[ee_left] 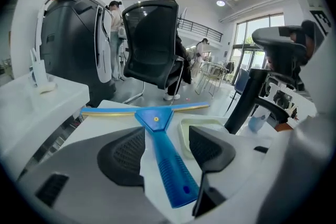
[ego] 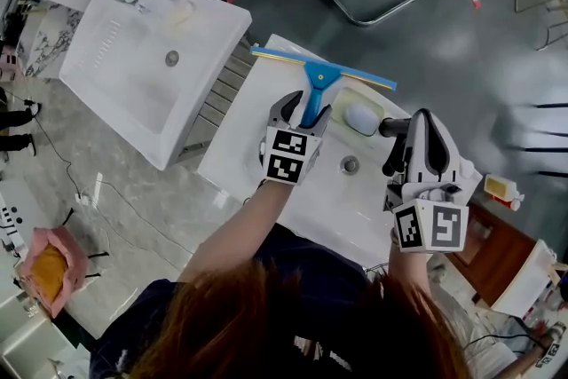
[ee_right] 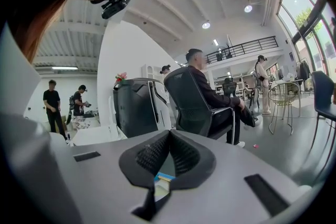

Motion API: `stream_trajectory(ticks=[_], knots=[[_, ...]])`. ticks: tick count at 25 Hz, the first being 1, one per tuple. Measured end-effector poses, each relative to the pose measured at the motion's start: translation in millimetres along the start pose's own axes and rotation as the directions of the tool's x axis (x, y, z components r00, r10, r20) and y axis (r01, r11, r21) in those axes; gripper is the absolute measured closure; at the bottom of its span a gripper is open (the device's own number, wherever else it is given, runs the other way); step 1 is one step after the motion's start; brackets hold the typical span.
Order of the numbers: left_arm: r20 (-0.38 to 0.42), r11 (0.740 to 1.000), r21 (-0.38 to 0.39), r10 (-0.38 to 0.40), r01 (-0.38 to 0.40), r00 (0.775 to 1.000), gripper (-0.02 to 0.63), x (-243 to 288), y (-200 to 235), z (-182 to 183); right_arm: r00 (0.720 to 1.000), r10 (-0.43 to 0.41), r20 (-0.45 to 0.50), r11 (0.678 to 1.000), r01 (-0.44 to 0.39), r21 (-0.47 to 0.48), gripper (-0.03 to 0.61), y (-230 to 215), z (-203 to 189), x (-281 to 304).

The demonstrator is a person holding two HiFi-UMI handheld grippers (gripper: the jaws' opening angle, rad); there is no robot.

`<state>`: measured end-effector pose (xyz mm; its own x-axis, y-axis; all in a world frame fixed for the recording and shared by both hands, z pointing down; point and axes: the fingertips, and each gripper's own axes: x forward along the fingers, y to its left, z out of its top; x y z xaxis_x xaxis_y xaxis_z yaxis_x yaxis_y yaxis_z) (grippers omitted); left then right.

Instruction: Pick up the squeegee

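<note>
Left gripper (ee_left: 165,150) hung wide open, jaws straddling the handle of the blue squeegee (ee_left: 169,168) lying flat on the white basin counter (ego: 241,138), seemingly lined up to clamp; right gripper (ee_right: 168,150) idled closed, empty.

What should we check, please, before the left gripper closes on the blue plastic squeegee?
1. Left gripper jaws apart: ok.
2. Blue plastic squeegee handle between those jaws: ok.
3. Squeegee lying flat on the white counter: ok.
4. Right gripper shut and away from the squeegee: ok.
5. Left gripper's right jaw clear of the pale green tray: cannot tell.
</note>
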<state>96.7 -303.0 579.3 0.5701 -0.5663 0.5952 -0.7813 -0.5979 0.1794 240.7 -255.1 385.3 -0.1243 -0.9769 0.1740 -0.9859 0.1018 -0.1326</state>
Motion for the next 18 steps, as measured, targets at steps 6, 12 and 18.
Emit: stream_trajectory(ticks=[6, 12, 18], knots=[[-0.078, 1.0, -0.014, 0.001, -0.003, 0.997, 0.347, 9.2, -0.5, -24.7, 1.0, 0.001, -0.004, 1.0, -0.001, 0.007, 0.563, -2.9, -4.5, -0.6], [-0.104, 1.0, -0.022, 0.01, -0.013, 0.994, 0.348, 16.0, 2.8, -35.6, 1.0, 0.0, -0.012, 1.0, 0.0, 0.01, 0.563, -3.5, -8.3, -1.9], [-0.092, 0.999, -0.011, 0.04, -0.041, 0.995, 0.45, 17.7, 6.7, -34.4, 1.0, 0.002, -0.016, 1.0, -0.002, 0.011, 0.563, -3.7, -9.6, -1.7]])
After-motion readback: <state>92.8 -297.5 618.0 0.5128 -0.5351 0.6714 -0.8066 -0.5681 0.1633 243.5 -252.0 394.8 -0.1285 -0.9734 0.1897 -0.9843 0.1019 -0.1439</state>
